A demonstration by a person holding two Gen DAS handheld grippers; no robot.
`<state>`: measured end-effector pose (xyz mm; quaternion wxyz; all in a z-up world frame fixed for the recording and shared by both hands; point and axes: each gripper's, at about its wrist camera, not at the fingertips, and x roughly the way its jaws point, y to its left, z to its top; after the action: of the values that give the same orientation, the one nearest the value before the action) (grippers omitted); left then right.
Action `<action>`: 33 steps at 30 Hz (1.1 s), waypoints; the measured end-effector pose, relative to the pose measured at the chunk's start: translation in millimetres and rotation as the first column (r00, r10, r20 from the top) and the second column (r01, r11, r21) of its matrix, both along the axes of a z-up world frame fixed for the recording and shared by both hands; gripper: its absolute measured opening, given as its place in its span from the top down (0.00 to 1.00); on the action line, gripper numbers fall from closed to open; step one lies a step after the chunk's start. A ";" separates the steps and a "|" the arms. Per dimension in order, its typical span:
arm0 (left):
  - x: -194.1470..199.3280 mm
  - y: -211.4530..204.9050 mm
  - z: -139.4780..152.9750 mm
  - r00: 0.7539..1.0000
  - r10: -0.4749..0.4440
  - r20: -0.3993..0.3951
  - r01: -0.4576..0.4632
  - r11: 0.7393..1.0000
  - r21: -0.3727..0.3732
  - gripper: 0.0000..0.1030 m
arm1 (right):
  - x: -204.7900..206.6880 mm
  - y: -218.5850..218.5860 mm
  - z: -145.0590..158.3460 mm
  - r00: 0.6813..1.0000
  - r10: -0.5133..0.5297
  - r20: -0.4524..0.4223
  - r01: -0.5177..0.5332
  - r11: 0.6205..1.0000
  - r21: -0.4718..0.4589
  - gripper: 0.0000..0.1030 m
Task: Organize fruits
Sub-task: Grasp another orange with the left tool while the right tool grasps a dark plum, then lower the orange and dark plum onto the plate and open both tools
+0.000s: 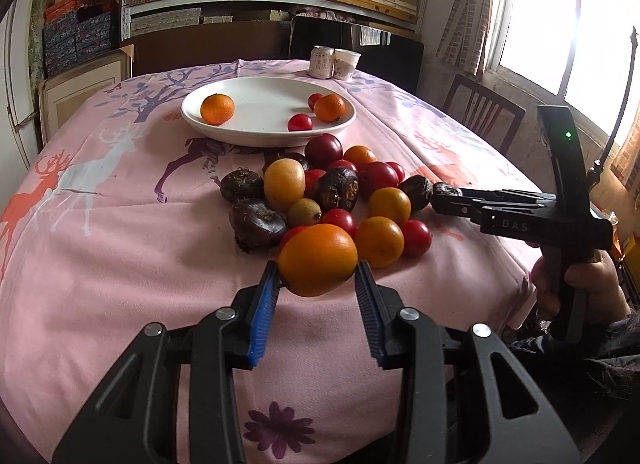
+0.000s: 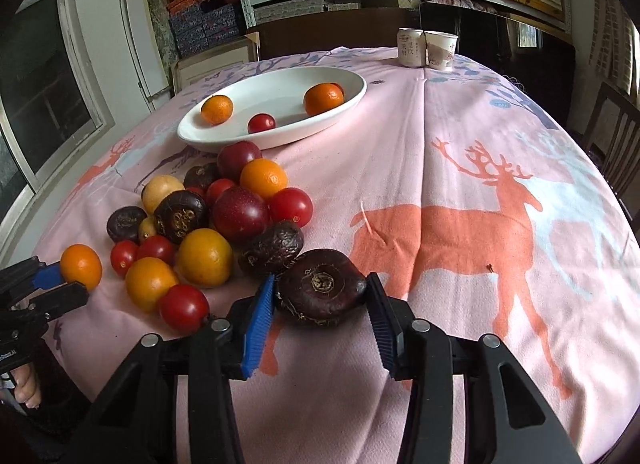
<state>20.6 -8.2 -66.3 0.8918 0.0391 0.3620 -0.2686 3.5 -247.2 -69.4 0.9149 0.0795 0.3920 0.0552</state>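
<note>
**A:** On the desk [image 1: 100, 264], pink deer-print cloth all over it, there's a heap of fruit just in front of a white plate [image 1: 224, 132]. Left wrist view first: what's the left hand-held gripper [image 1: 316, 284] doing?

**B:** It's got an orange [image 1: 317, 264] at the near edge of the heap, squeezed between the two blue pads, one on each side. Fairly narrow gap, filled by the fruit. Can't tell if the orange is lifted or resting on the cloth.

**A:** And the plate?

**B:** Two small oranges and two cherry tomatoes on it, spread apart. Behind the plate, a can [image 1: 321, 61] and a paper cup [image 1: 346, 63] stand side by side. Off to the right you see the right hand-held gripper [image 1: 442, 196] side-on, a hand [image 1: 576, 284] round its handle, its tips at a dark water chestnut [image 1: 446, 189] on the heap's right edge.

**A:** Right wrist view?

**B:** Much clearer. That water chestnut [image 2: 320, 286] sits between the right hand-held gripper [image 2: 320, 296] pads, both touching it, so it's gripped. It's right beside another chestnut at the heap's near edge. Rest of the pile, meaning tomatoes, oranges, plums and more chestnuts, is to the left. Far left, the left hand-held gripper [image 2: 66, 278] shows with its orange [image 2: 81, 266] against the blue pad.
</note>
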 end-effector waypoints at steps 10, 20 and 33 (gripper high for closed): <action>60.1 -3.1 39.2 0.998 0.035 0.053 -0.032 0.998 -0.050 0.63 | 39.0 -16.3 60.3 0.996 0.025 0.086 -0.036 0.991 0.126 0.55; 162.7 -31.9 38.3 0.998 0.068 0.000 -0.067 0.998 -0.014 0.63 | 148.9 12.9 63.9 0.997 0.070 0.034 -0.075 0.983 0.167 0.55; 159.9 -9.6 34.8 0.991 0.135 0.017 -0.135 0.991 -0.007 0.34 | 136.7 6.1 51.7 0.998 0.046 0.041 -0.052 0.982 0.181 0.44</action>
<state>180.4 -17.8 -31.5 0.9111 0.0142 0.3553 -0.2083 140.1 -241.1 -17.7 0.9091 0.1521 0.3703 0.1148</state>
